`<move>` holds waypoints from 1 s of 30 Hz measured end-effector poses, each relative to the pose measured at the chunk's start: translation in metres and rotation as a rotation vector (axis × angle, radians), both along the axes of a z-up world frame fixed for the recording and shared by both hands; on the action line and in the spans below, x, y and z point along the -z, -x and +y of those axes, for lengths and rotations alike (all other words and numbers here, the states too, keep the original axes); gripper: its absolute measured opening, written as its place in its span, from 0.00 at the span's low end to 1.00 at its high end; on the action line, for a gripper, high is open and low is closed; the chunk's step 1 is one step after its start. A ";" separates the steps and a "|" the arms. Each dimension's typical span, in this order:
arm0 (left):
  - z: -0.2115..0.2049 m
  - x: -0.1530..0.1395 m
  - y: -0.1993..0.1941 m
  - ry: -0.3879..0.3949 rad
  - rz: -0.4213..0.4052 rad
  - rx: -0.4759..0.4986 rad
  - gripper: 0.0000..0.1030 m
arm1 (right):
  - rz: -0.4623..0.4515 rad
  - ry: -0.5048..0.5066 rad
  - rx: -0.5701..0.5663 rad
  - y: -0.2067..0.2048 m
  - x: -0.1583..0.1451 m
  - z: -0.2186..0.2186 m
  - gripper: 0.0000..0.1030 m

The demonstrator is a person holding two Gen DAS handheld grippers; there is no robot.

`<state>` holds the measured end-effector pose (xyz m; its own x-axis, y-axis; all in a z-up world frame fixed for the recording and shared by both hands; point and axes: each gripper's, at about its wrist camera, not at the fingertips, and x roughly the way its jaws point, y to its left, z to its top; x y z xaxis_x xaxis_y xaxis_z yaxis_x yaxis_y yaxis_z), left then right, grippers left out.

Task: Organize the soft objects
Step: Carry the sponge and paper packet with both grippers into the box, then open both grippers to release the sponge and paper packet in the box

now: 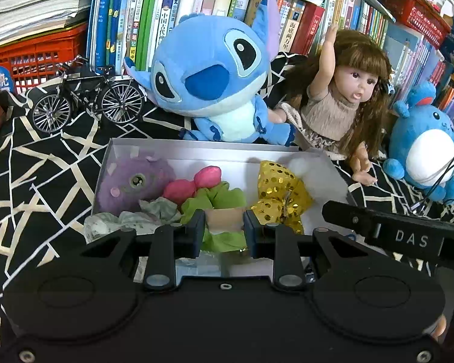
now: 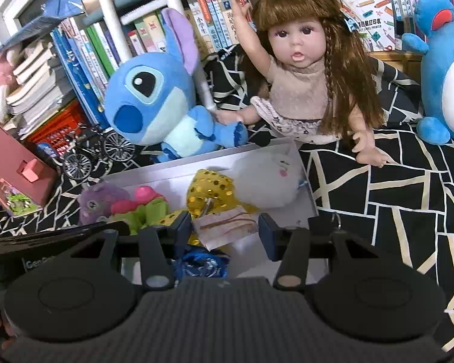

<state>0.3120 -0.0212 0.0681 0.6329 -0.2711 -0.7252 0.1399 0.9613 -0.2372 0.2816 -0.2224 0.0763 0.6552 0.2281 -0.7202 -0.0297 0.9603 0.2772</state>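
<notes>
White box [image 1: 196, 148] on black, cream-lined cloth [image 1: 45, 163] before bookshelves holds fuzzy purple plush [image 1: 133, 181], sequinned gold bow [image 1: 275, 187], white plush [image 2: 272, 175]. Left gripper [image 1: 224, 230] fingers narrow around tan-green item [image 1: 224, 220]; grip unclear. Right gripper [image 2: 225, 233] partly spread, unloaded.

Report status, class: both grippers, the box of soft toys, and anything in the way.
Left gripper nearly shut, right gripper part open, neither visibly holding anything. Box holds purple plush, gold bow. Nothing blocking.
</notes>
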 end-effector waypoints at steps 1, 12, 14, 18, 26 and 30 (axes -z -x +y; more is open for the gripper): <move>0.000 0.001 0.000 -0.005 -0.002 0.001 0.25 | 0.004 0.001 0.003 -0.001 0.001 -0.001 0.52; -0.003 0.010 -0.004 -0.037 -0.010 0.004 0.26 | 0.034 -0.022 0.012 -0.011 0.013 0.000 0.53; -0.002 0.011 -0.004 -0.038 -0.011 0.002 0.26 | 0.038 -0.028 0.014 -0.012 0.015 0.000 0.53; -0.002 0.014 -0.004 -0.042 -0.010 -0.001 0.26 | 0.048 -0.041 0.020 -0.013 0.019 -0.002 0.53; -0.001 0.017 -0.004 -0.053 -0.008 0.004 0.27 | 0.065 -0.064 0.033 -0.016 0.026 -0.005 0.54; -0.002 0.017 -0.004 -0.062 -0.014 0.008 0.28 | 0.065 -0.066 0.031 -0.016 0.027 -0.006 0.54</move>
<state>0.3155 -0.0236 0.0508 0.6411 -0.2308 -0.7319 0.1504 0.9730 -0.1751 0.2974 -0.2284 0.0497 0.6153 0.2567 -0.7453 0.0195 0.9403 0.3399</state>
